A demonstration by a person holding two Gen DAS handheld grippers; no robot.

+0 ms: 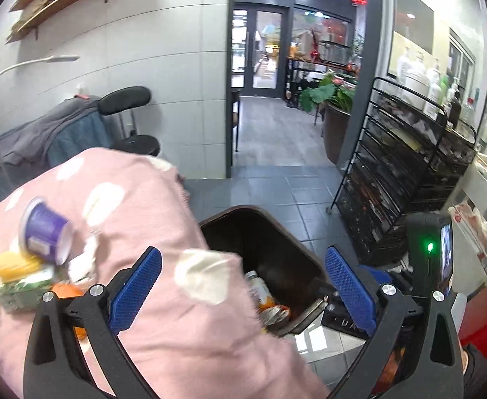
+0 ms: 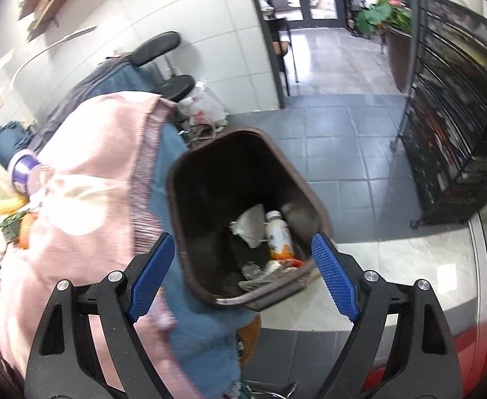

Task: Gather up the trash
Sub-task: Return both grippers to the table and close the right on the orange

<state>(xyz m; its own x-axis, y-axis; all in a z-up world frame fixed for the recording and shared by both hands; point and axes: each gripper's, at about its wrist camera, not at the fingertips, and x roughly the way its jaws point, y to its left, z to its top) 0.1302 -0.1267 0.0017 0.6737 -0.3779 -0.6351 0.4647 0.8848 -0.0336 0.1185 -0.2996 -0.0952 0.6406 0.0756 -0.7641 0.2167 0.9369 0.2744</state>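
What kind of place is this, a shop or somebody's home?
Probably a small beauty or massage parlour: a treatment bed under a pink blanket, a black rolling stool, pump bottles on a black rack, and a glass entrance door.

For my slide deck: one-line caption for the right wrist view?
Open right claw poised above a dark brown plastic bin holding an orange-labelled bottle.

Trash bin (image 2: 190, 179): dark brown, black-looking inside.
Bottle (image 2: 279, 234) in bin: white with orange label.
Crumpled paper (image 2: 250, 227) in bin: off-white.
Blanket (image 1: 150, 206): pink with white spots; fringed edge in the right wrist view.
Cloth (image 2: 173, 153) beneath the blanket: blue.
Cup (image 1: 44, 231): purple body, white rim and label.
Packet (image 1: 10, 264): yellow.
Left gripper (image 1: 241, 292) and right gripper (image 2: 243, 281): black frames, textured blue pads on the jaws.
Floor tiles (image 1: 276, 146): grey.
Rack (image 1: 409, 166): black wire.
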